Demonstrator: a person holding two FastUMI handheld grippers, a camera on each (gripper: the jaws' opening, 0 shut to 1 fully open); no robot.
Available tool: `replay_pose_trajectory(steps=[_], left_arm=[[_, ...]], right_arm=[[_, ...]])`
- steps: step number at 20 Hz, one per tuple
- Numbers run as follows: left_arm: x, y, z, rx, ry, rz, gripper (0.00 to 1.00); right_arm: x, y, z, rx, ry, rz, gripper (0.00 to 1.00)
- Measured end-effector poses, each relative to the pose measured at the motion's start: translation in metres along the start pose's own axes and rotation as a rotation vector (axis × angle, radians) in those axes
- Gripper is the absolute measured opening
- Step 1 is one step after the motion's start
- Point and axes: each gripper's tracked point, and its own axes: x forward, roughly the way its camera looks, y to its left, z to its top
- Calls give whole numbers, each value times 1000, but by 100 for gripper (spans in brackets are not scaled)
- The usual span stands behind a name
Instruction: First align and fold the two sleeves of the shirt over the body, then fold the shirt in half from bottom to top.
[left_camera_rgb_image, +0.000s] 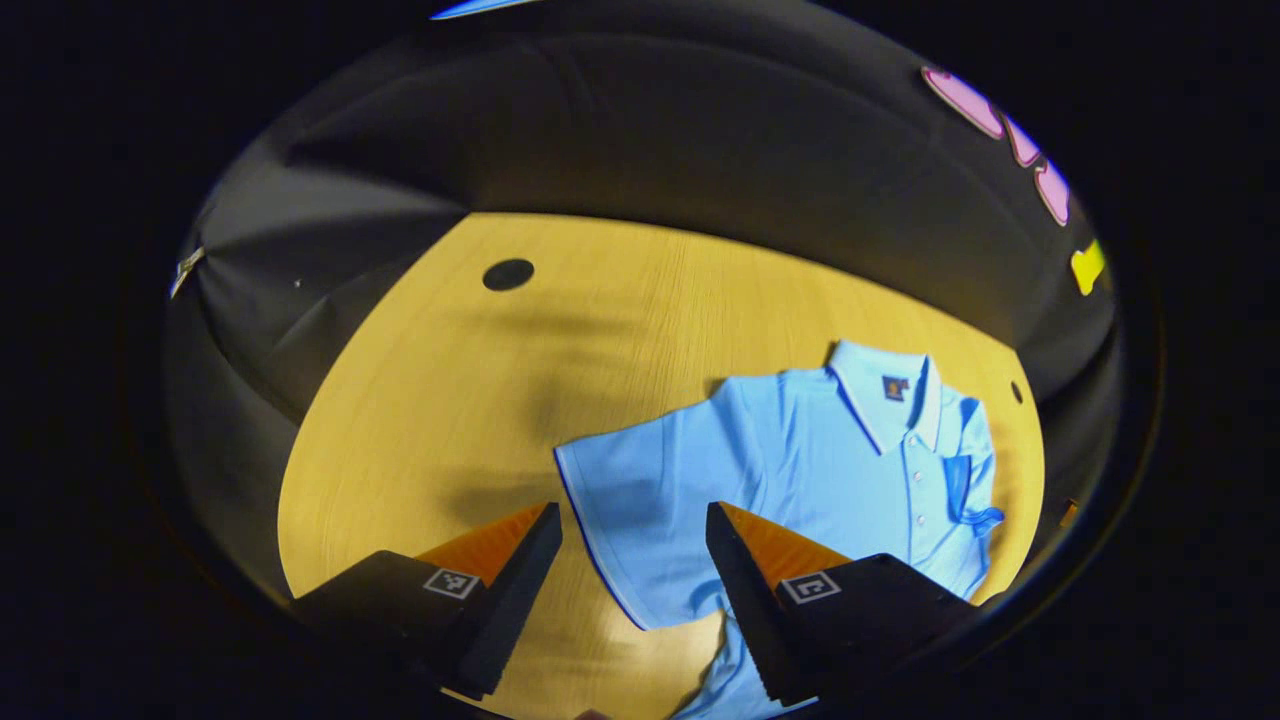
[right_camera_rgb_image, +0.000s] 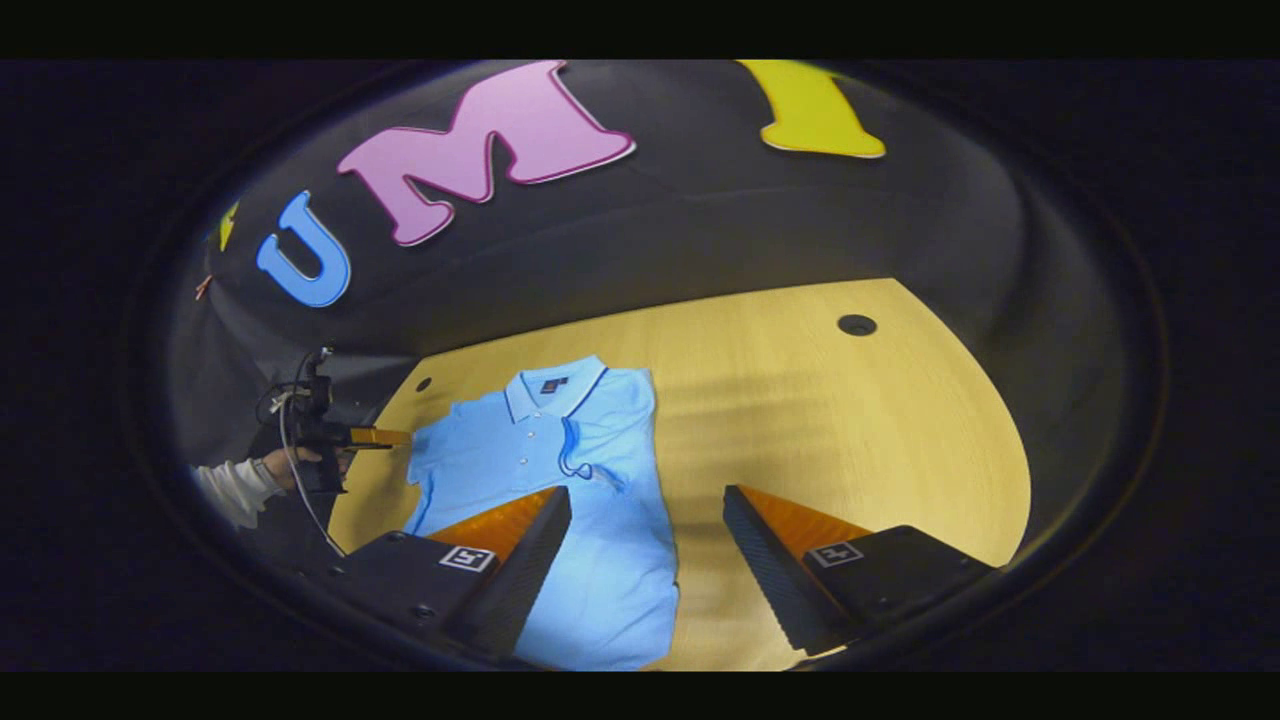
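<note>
A light blue polo shirt (left_camera_rgb_image: 800, 450) lies flat on the wooden table (left_camera_rgb_image: 450, 400), collar toward the booth wall. In the left gripper view one short sleeve (left_camera_rgb_image: 630, 490) spreads out sideways, and the far sleeve (left_camera_rgb_image: 965, 480) is folded over the chest. My left gripper (left_camera_rgb_image: 632, 512) is open above the spread sleeve's hem, nothing between its fingers. In the right gripper view the shirt (right_camera_rgb_image: 590, 560) shows with the folded sleeve (right_camera_rgb_image: 585, 455) on the body. My right gripper (right_camera_rgb_image: 647, 495) is open above the shirt's edge. The left gripper (right_camera_rgb_image: 345, 437), held by a hand, sits beside the spread sleeve.
The table has a round dark hole (left_camera_rgb_image: 508, 274) far from the shirt and a smaller one (left_camera_rgb_image: 1016, 392) near the collar. Another cable hole (right_camera_rgb_image: 857, 324) lies to the right of the shirt. Black cloth walls surround the table. A white sleeve (right_camera_rgb_image: 235, 490) reaches in from the left.
</note>
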Motion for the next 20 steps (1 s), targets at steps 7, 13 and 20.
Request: replay_pose_trajectory(steps=[7,13,20], left_arm=[[27,1,-12,38,61,38,77],[25,-23,-10,68,53,39,7],[-31,-103,36,207,-133,-149,7]], right_arm=[[-22,-33,-14,50,-9,-63,97],[-21,-40,-14,33,-12,-48,97],[-20,-37,-12,24,-24,-40,97]])
